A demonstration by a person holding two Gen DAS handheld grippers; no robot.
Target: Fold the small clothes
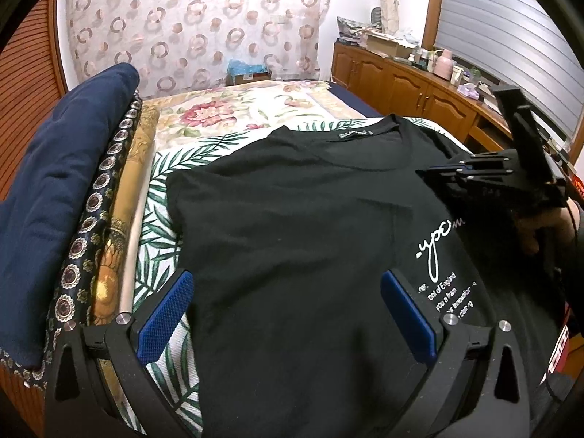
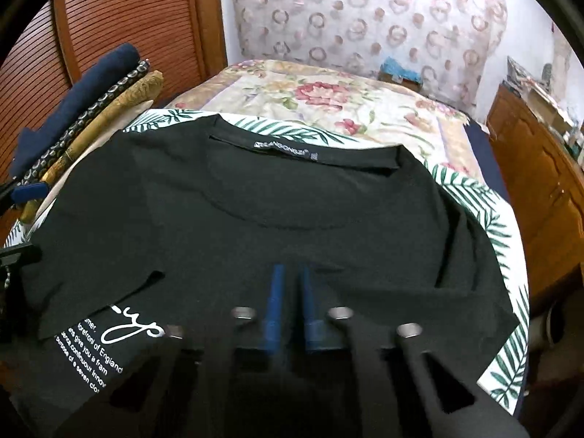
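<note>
A black T-shirt (image 1: 292,200) (image 2: 255,219) lies spread front side up on a leaf-patterned sheet (image 1: 160,189) (image 2: 474,200), collar at the far end. White lettering (image 1: 438,252) (image 2: 91,343) marks its chest. My left gripper (image 1: 288,314) stands open low over the shirt's near left part, its blue pads (image 1: 168,317) wide apart with the cloth's left edge between them. My right gripper (image 2: 290,277) (image 1: 423,172) has its blue fingers (image 2: 273,292) drawn together on the shirt near its right shoulder, where creases run into the tips.
A stack of folded fabrics (image 1: 54,182) (image 2: 73,109), navy on top, lies along the left of the bed. A floral bedspread (image 1: 219,113) stretches beyond the shirt. A wooden cabinet (image 1: 401,80) (image 2: 540,182) with clutter runs along the right. A hand (image 1: 540,226) holds the right gripper.
</note>
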